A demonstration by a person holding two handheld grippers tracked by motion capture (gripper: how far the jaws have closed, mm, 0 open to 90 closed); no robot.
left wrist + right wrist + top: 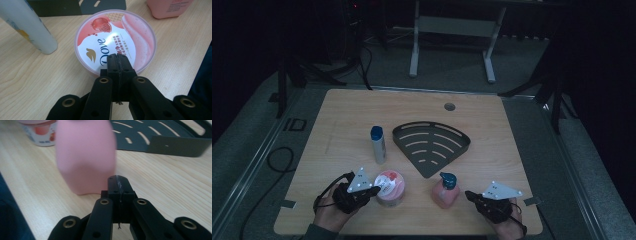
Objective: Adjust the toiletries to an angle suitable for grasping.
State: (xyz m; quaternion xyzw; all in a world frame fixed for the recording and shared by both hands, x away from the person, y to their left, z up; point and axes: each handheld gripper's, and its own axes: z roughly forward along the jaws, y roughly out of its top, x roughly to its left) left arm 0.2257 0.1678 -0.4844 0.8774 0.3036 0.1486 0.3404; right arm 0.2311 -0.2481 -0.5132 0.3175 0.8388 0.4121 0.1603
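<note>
Both pairs of jaws clenched on nothing, low over the wooden table.

The left gripper [117, 58] hangs at the near edge of the pink tub [390, 187]; the right gripper [118, 179] sits just beside the pink bottle [445, 191]. Beyond stand a white bottle [378, 144] and black rack [430, 144] on the table [342, 120], amid grey floor [452, 65] in a dark room.

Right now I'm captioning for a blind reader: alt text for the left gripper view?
A shut left gripper points at a pink Dove tub on a wooden table, a white bottle at left.
</note>
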